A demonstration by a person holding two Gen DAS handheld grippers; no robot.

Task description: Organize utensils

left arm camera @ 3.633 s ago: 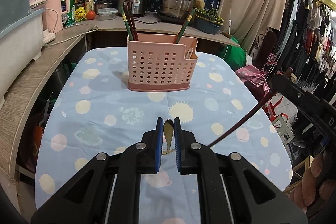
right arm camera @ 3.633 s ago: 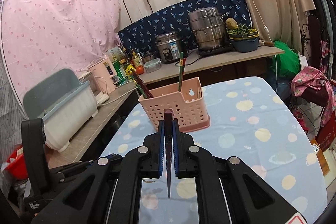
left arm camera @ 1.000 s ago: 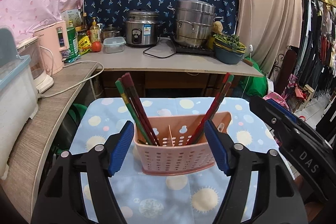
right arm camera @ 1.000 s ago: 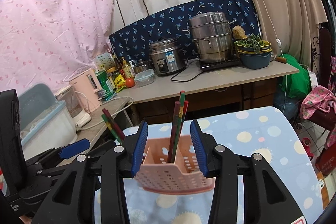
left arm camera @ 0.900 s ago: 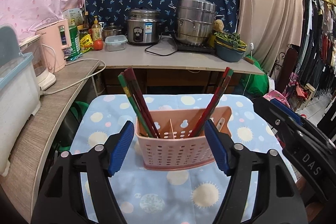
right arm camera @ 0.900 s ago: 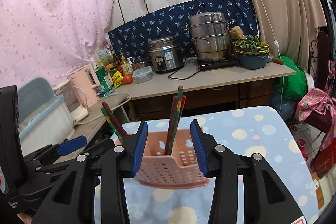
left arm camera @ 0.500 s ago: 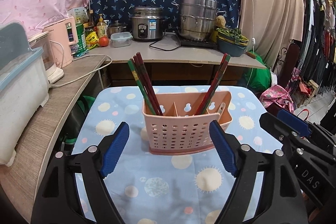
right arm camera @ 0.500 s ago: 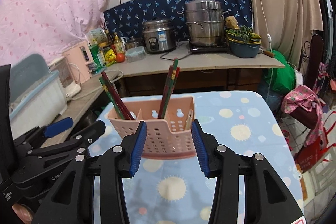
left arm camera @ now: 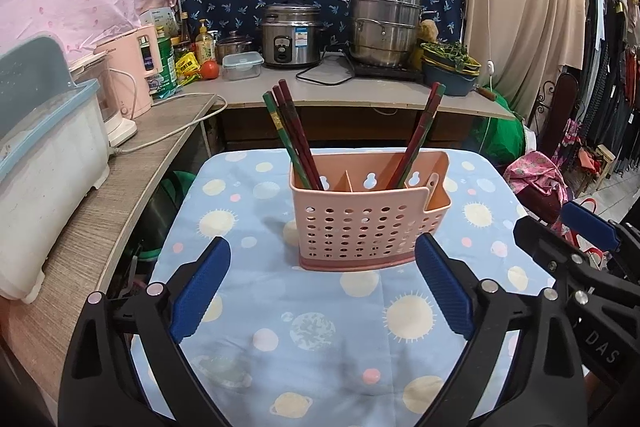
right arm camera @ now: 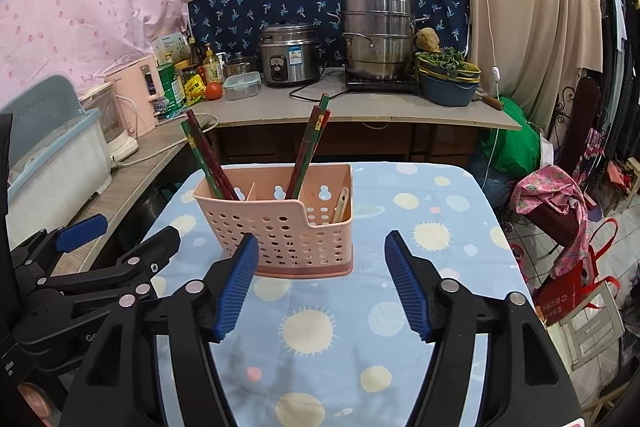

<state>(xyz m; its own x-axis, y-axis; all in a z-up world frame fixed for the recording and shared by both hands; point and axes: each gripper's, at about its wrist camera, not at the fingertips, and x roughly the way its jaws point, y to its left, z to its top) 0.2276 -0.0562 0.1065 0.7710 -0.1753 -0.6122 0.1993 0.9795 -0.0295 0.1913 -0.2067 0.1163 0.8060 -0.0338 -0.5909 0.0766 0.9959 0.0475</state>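
Tablecloth (left arm camera: 320, 339) with suns and planets covers the table; at its twelve o'clock end stands the pink caddy (left arm camera: 360, 227), light perforated plastic, likely to slide if nudged. Chopsticks (left arm camera: 294, 139) lean toward eleven o'clock in its left compartment, another pair (left arm camera: 420, 135) toward one o'clock. Stiff, slick and thin, they're best pinched mid-shaft. A pale spoon (right arm camera: 341, 205) sits in the low right pocket. Left gripper (left arm camera: 320, 291) and right gripper (right arm camera: 320, 287) have just been opening, jaws spread, nothing between them.

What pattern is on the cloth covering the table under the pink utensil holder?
Light blue tablecloth printed with pale yellow suns, planets and dots; clearest in the right wrist view.
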